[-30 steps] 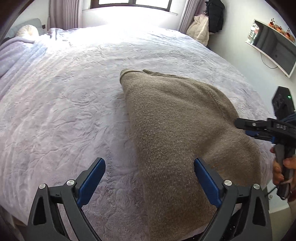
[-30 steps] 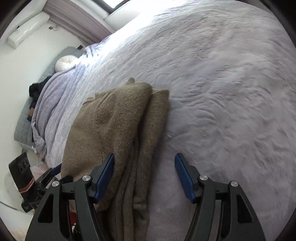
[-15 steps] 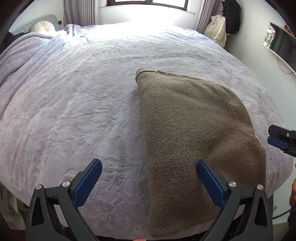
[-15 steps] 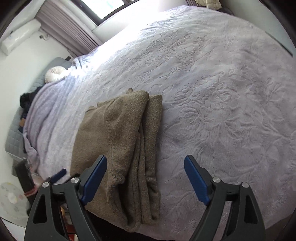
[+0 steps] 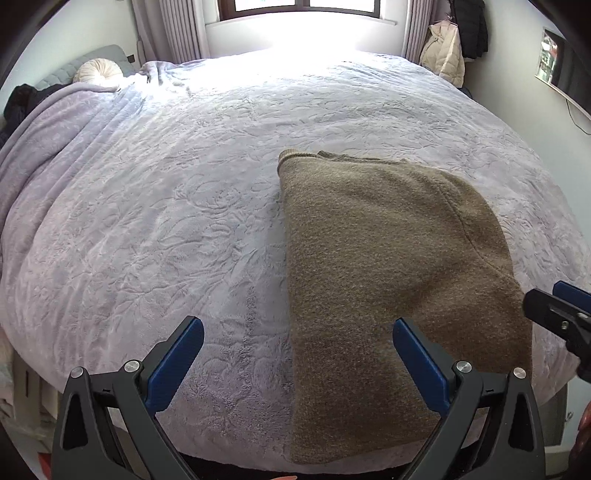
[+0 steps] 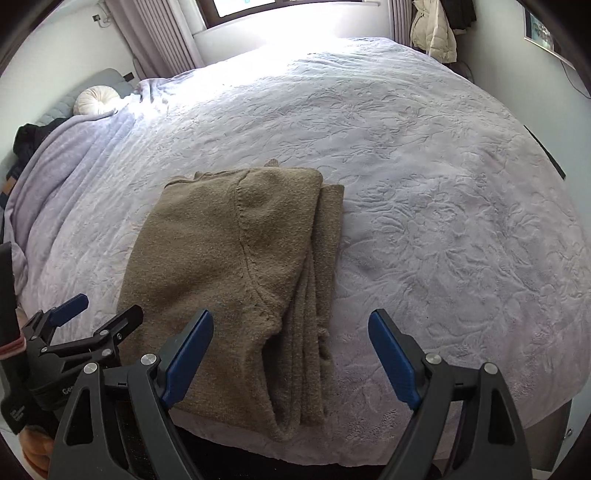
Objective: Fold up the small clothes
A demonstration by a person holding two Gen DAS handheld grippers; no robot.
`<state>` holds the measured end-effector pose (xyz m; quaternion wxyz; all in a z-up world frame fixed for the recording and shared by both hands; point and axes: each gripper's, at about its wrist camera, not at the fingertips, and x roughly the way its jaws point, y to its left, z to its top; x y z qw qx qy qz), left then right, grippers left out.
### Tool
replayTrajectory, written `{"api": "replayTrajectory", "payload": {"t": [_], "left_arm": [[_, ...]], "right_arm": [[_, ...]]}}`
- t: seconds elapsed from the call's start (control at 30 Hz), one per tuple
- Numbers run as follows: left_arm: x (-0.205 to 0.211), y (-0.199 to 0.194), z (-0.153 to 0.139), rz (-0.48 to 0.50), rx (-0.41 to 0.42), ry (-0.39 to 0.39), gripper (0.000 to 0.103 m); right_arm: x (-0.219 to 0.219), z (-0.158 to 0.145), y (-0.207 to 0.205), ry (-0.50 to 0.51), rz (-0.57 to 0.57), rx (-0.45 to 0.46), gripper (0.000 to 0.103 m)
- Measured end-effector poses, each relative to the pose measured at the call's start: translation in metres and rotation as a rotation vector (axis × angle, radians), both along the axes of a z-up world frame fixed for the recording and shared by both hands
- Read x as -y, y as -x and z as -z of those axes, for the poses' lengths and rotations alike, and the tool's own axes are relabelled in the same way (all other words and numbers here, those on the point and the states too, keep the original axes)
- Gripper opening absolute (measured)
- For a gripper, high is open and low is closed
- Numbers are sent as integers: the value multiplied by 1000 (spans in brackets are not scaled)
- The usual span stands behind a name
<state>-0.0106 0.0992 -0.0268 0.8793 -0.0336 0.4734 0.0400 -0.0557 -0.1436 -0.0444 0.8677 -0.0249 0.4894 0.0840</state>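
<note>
Sweater (image 5: 388,280), a brown knit one folded into a long stack, lies on the lavender embossed bedspread (image 5: 166,221) near the bed's front edge, its near end reaching that edge. From the left wrist view, the left gripper (image 5: 297,363) is held level above the front edge of the bed, pointing toward the window (image 5: 303,5); its blue-padded fingers (image 5: 175,363) are spread wide and hold nothing, the left one over bare bedspread and the right one over the sweater's near part, without visible contact. At the right border of this view the tip of the right gripper (image 5: 561,314) pokes in beside the sweater's right edge. A round cream cushion (image 5: 98,72) sits at the head of the bed on the far left, and coats (image 5: 448,48) hang by the far right corner. From the right wrist view, the sweater (image 6: 229,266) shows its layered folded edges along its right side, and a seam curves down its top layer. The right gripper (image 6: 291,360) hovers over the bed's near edge, its blue pads (image 6: 393,360) wide apart and empty, the left finger above the sweater's near end, the right one above bare bedspread (image 6: 443,221). The left gripper (image 6: 92,314) appears at lower left, jaws parted, just beside the sweater's left edge.
</note>
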Motion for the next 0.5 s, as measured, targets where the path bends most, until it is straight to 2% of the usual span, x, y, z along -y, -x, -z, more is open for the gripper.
{"api": "replayTrajectory", "payload": {"t": [0.13,0.5], "left_arm": [[5,2,-1,10,8,-7,103],[4,4,4,-11,-15,-4,103]], "right_arm": [[-5,5,-2,45,6,-6,88],[-8,12,-7,87,38,-11,88]]}}
